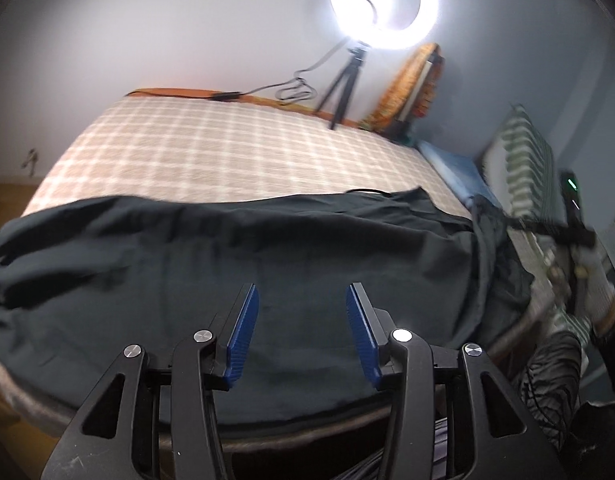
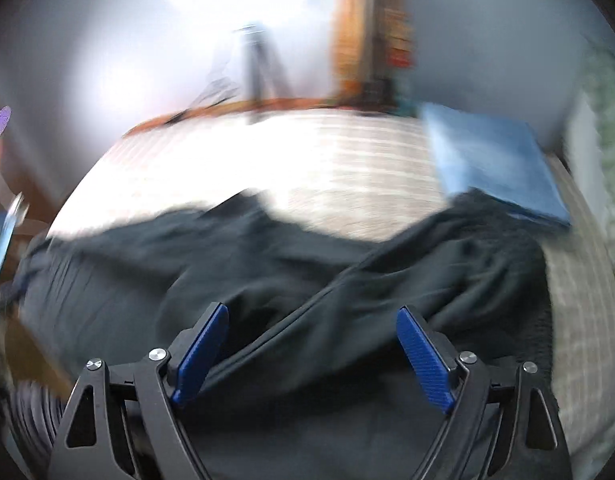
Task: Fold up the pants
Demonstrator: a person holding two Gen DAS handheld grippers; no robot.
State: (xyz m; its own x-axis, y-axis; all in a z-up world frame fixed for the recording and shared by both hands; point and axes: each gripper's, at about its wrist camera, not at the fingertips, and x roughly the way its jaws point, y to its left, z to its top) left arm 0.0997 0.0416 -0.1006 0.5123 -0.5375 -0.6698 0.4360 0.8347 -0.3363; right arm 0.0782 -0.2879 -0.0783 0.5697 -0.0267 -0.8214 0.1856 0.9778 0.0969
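Dark pants [image 1: 267,248] lie spread sideways across the near part of a bed with a checked cover [image 1: 227,148]. One end is bunched and rumpled at the right, toward the bed's edge. My left gripper [image 1: 301,290] hovers over the middle of the fabric, its blue pads apart with nothing between them. The right wrist view is blurred. There the pants [image 2: 307,272] show a long seam running diagonally, and my right gripper [image 2: 312,310] stands wide open above that seam, holding nothing.
A lit ring light [image 1: 383,0] on a small tripod [image 1: 339,88] stands at the bed's far edge, with a cable beside it. A folded blue cloth [image 2: 491,160] lies at the far right of the bed. A green striped cushion [image 1: 523,156] leans at the right.
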